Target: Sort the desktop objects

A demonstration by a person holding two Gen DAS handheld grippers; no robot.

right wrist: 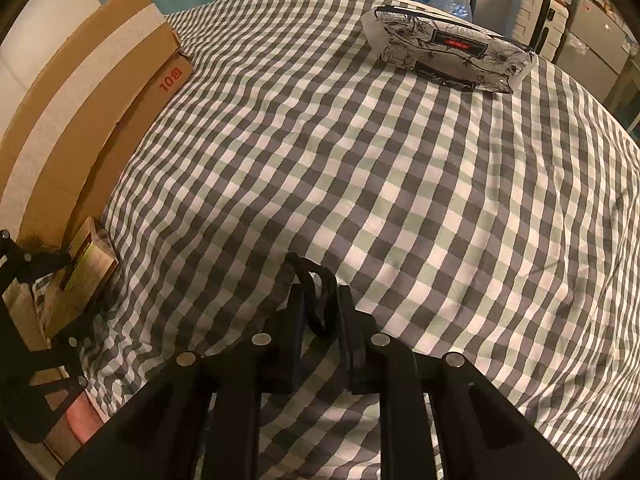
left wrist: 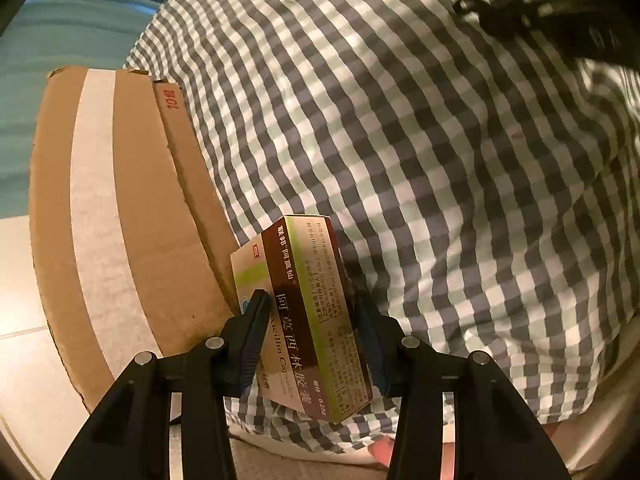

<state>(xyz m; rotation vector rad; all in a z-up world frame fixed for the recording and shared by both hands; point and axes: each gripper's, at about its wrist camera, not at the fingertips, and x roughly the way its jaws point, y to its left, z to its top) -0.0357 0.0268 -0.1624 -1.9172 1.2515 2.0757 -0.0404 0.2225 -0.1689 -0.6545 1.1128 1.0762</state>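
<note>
tablecloth [right wrist: 360,160]: checked woven cloth | carton [left wrist: 120,220]: matt cardboard | medicine box [left wrist: 316,312]: glossy card

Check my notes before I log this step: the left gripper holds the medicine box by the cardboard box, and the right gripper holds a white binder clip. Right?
Not quite. The clip between the right gripper fingers is black, not white, as the right wrist view shows. The rest stands: the left gripper grips the medicine box beside the cardboard box.
</note>
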